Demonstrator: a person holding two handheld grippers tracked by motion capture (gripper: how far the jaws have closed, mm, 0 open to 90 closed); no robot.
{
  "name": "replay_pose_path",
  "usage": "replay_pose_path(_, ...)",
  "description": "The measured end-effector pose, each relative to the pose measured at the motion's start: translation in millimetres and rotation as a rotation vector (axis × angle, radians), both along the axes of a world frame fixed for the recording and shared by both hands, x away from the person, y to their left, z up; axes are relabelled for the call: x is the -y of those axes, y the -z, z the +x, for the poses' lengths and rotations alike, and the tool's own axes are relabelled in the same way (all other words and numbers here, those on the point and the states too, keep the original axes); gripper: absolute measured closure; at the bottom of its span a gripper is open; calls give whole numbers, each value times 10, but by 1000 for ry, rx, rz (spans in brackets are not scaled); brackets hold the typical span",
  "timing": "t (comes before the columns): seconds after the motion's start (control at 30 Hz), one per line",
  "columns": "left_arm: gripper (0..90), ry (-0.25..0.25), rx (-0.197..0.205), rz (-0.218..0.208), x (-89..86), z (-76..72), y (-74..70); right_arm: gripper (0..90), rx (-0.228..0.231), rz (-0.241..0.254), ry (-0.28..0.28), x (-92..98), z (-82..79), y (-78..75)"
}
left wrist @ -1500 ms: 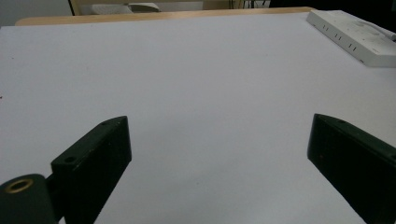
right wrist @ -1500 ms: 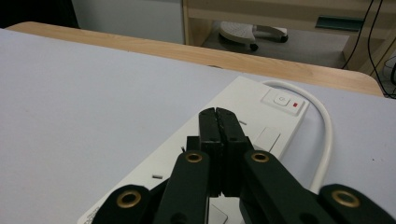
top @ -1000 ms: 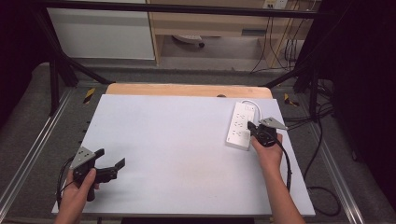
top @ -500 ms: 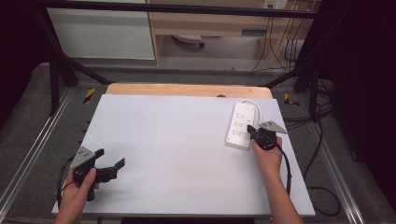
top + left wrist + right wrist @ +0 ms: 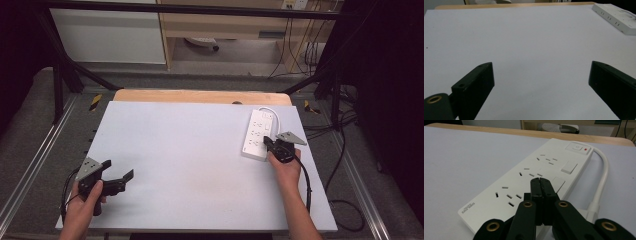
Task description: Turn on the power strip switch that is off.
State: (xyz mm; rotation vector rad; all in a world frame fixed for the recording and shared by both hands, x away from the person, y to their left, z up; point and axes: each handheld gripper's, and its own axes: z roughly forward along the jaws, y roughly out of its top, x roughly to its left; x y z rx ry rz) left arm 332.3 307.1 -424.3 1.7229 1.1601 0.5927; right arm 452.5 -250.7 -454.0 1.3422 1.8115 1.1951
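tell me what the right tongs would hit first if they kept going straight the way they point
Probably the white power strip: the right tongs, shut, hang just over its top face, aimed along it toward a flat cover pad. Height above is unclear.

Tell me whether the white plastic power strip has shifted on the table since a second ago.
No. The white plastic power strip lies at the same spot and angle near the right edge of the pale table top as before.

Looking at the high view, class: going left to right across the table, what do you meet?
Left gripper, fingers open → bare white table → white power strip → right gripper, fingers shut, at the strip's near end.
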Motion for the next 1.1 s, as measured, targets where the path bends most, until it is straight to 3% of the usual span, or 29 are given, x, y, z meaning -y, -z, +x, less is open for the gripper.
replay_pose_path(1.1, 64, 7, 1, 1, 7, -5, -2, 900, -9, -5, 6, -7, 32, 33)
